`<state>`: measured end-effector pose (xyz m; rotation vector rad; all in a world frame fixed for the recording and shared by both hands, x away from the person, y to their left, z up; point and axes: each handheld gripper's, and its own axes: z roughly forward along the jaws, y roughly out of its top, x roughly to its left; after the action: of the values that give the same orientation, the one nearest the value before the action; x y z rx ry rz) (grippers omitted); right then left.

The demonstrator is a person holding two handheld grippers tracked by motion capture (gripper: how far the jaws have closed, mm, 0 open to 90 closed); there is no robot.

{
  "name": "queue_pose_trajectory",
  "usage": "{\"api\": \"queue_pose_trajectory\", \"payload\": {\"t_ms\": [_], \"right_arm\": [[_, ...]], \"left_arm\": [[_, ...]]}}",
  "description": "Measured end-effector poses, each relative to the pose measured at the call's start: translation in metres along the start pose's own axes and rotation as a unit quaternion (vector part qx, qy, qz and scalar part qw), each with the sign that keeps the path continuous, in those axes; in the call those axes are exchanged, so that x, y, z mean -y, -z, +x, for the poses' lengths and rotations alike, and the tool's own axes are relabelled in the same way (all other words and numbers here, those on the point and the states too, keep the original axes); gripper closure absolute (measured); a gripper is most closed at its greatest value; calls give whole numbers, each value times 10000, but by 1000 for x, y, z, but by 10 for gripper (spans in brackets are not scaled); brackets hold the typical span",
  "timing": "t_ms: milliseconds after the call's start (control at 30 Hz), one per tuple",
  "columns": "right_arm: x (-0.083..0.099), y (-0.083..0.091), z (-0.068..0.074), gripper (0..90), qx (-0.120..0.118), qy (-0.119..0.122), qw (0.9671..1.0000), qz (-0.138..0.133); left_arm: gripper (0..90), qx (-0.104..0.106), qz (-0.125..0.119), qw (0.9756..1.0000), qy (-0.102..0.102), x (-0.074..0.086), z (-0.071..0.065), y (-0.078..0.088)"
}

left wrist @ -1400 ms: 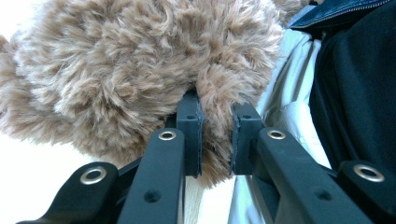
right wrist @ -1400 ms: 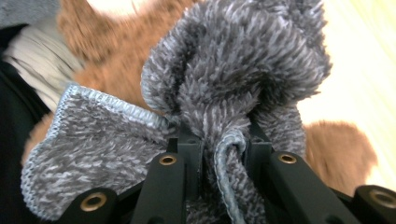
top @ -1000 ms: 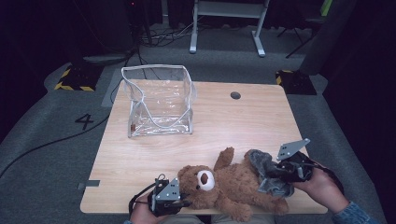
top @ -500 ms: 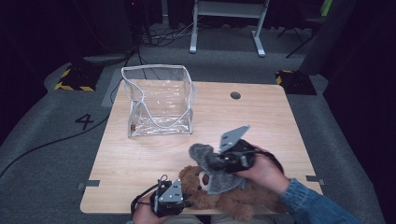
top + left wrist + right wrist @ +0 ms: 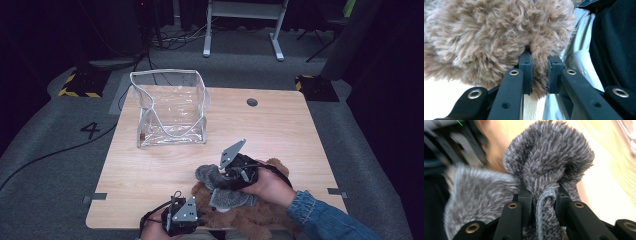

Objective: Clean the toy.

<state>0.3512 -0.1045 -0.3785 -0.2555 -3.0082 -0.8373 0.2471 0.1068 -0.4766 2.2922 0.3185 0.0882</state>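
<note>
Your left gripper is clamped on a tuft of the brown teddy bear at the table's near edge. Your right gripper pinches a fold of grey fleece cloth, held over the bear.

Cloth on teddy bear; pouch behind, on table

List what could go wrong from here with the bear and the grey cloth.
1. The right tool pinches just a fold of the grey cloth; the fold could slip out as it is pulled over the bear.
2. The left tool grips only a tuft of the bear's fur, so the bear may twist or pull free.
3. The bear lies at the table edge nearest the person, and a tug could drag it off.
</note>
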Motion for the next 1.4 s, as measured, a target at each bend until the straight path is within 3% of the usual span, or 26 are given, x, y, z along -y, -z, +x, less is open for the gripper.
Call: {"api": "queue_pose_trajectory", "payload": {"t_ms": [67, 133, 333, 367, 433, 467, 500, 567, 700, 733, 833, 900, 1100, 1133, 1167, 1200, 1267, 1300, 1367, 1400], "right_arm": [[11, 0, -7, 747, 119, -6, 9999, 85], [29, 2, -14, 748, 224, -168, 9994, 210], [48, 16, -20, 748, 301, -316, 9990, 77], [49, 18, -21, 747, 334, -288, 9990, 86], [54, 22, -20, 748, 380, -399, 9985, 44], [57, 24, -20, 748, 420, -437, 9982, 33], [63, 29, -24, 747, 521, -533, 9972, -16], [68, 34, -28, 747, 637, -573, 9963, -2], [78, 40, -37, 747, 810, -733, 9940, 39], [83, 41, -41, 747, 876, -734, 9934, 41], [98, 44, -51, 747, 997, -878, 9910, 161], [116, 47, -57, 747, 987, -1208, 9876, 191], [140, 59, -60, 747, 1109, -1445, 9831, 191], [146, 62, -61, 747, 1166, -1507, 9815, 203], [159, 68, -64, 747, 1247, -1674, 9778, 173], [163, 70, -65, 748, 1290, -1703, 9768, 170], [174, 76, -68, 749, 1475, -1810, 9722, 170], [180, 80, -70, 749, 1551, -1882, 9697, 142], [189, 86, -74, 749, 1676, -2043, 9645, 46], [189, 86, -74, 749, 1676, -2043, 9645, 46]], "left_arm": [[788, 48, 1, 10000, 57, 0, 0, 0], [788, 54, -13, 10000, 63, 0, 1, 0], [788, 54, -43, 9999, 74, 0, 0, 0], [788, 63, -163, 9995, 257, 0, -3, -2], [787, 40, -166, 9996, 243, 0, -3, -1], [787, 49, -64, 9999, 96, 0, 0, 0], [787, 1, -35, 10000, 40, 0, 0, 1], [787, 32, -158, 9996, 220, 0, -1, -1], [788, 40, -72, 9999, 109, 0, 1, 0], [788, 63, -184, 9994, 271, 1, -1, -1], [787, 78, -203, 9994, 283, 1, -1, -1], [787, 65, -206, 9993, 300, 1, -1, -1], [786, 40, -256, 9992, 292, 1, -1, -1], [786, 38, -256, 9992, 289, 1, 0, -1], [786, 36, -256, 9992, 300, 1, 0, -1], [785, 36, -229, 9994, 243, 1, 1, 0], [785, 46, -280, 9990, 350, 1, 0, 0], [784, 29, -195, 9996, 186, 1, 3, 3], [782, 40, -272, 9993, 246, 1, 4, 3], [782, 2, -324, 9992, 234, 1, 6, 5]]}}
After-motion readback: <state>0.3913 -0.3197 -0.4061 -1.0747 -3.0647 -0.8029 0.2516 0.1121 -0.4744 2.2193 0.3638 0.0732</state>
